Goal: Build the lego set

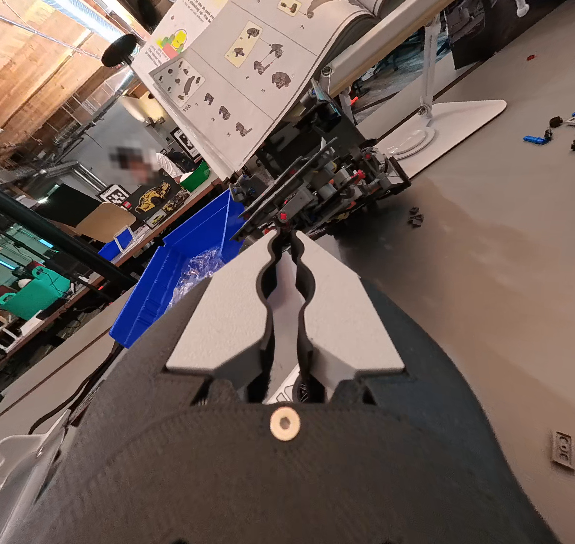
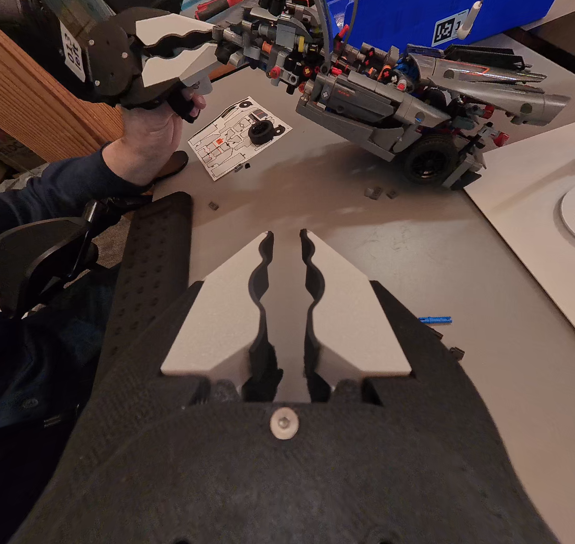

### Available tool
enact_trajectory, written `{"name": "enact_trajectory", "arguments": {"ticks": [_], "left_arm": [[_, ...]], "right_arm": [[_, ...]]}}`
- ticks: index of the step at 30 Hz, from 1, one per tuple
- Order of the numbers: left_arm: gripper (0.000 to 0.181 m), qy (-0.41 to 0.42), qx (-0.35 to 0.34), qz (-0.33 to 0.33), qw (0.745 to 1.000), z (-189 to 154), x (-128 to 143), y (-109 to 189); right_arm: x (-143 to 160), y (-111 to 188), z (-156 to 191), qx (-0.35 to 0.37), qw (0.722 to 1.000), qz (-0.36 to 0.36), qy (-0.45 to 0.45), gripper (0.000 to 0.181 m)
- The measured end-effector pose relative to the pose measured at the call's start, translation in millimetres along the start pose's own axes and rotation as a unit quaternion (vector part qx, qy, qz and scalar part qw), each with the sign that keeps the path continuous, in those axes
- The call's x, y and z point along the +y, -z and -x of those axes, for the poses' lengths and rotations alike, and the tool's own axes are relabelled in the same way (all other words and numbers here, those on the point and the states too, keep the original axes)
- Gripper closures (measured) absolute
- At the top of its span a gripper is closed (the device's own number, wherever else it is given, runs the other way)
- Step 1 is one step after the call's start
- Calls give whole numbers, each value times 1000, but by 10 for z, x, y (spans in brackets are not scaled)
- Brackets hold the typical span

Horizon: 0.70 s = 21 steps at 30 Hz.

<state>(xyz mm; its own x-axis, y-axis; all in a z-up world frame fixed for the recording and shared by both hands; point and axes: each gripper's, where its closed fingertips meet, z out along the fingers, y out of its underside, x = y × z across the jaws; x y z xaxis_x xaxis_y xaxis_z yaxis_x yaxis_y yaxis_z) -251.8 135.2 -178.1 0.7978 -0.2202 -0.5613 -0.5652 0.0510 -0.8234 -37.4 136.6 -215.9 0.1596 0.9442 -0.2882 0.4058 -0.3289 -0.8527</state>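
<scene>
The left gripper (image 2: 214,45) is pinched onto one end of the lego car (image 2: 389,87), lifting that end clear of the tabletop (image 2: 404,264) while the far wheel (image 2: 431,160) rests near the white stand base (image 2: 529,193). The car's long axis runs away from this gripper, slanting down toward that base. The right gripper (image 2: 286,233) hangs empty, its jaws a little apart, nearer the tabletop's front edge; the car lies ahead of it and slightly right. Between them sit small grey pieces (image 2: 378,192); a sticker sheet (image 2: 236,137) carrying a loose tyre (image 2: 259,132) lies ahead to its left, and a blue pin (image 2: 435,320) to its right. The blue bin (image 2: 435,6) stands behind the car. Judging by this, the right gripper is the free one for fetching a part.
</scene>
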Motion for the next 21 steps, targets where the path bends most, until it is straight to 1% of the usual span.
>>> {"name": "enact_trajectory", "arguments": {"ticks": [11,21], "left_arm": [[179,20,4,-2,1000,43,31,-25],[179,2,5,-1,1000,3,25,-19]], "right_arm": [[19,-16,3,-3,1000,4,-2,165],[38,-34,14,-6,1000,9,-3,164]]}}
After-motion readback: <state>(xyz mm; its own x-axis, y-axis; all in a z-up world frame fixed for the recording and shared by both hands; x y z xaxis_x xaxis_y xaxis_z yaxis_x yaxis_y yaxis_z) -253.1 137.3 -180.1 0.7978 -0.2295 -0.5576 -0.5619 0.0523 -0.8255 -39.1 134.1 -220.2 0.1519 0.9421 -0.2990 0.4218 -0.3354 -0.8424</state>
